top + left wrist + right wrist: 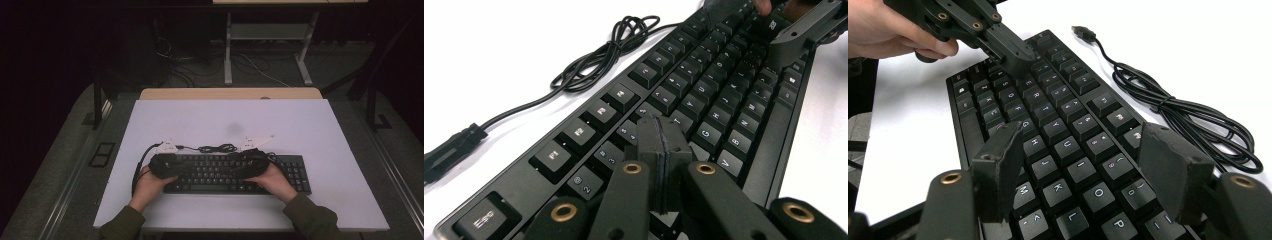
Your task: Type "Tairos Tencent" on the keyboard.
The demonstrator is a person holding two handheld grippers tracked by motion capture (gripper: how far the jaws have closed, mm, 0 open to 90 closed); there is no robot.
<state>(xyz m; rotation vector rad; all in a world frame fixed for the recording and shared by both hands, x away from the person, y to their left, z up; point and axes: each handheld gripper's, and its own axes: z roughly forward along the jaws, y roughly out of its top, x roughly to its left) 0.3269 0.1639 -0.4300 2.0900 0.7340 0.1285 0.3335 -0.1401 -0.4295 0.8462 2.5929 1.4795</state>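
A black keyboard (220,175) lies near the front of the white table top (230,120), its coiled cable (217,148) just behind it. My left gripper (180,170) is shut and empty, its pads pressed together with the tips (663,125) low over the upper left key rows of the keyboard (704,100). My right gripper (236,172) hangs open over the right half of the keys (1068,125), midpoint (1083,135), nothing between its pads. In the right gripper view the left gripper (1015,50) points at the far keys. The right gripper (796,30) shows far off in the left gripper view.
The cable coil (1193,120) ends in a loose USB plug (1082,32) on the white surface. A wooden strip (230,93) borders the table's far edge. Beyond it are desk legs (228,50) and floor cables. White surface stretches behind the keyboard.
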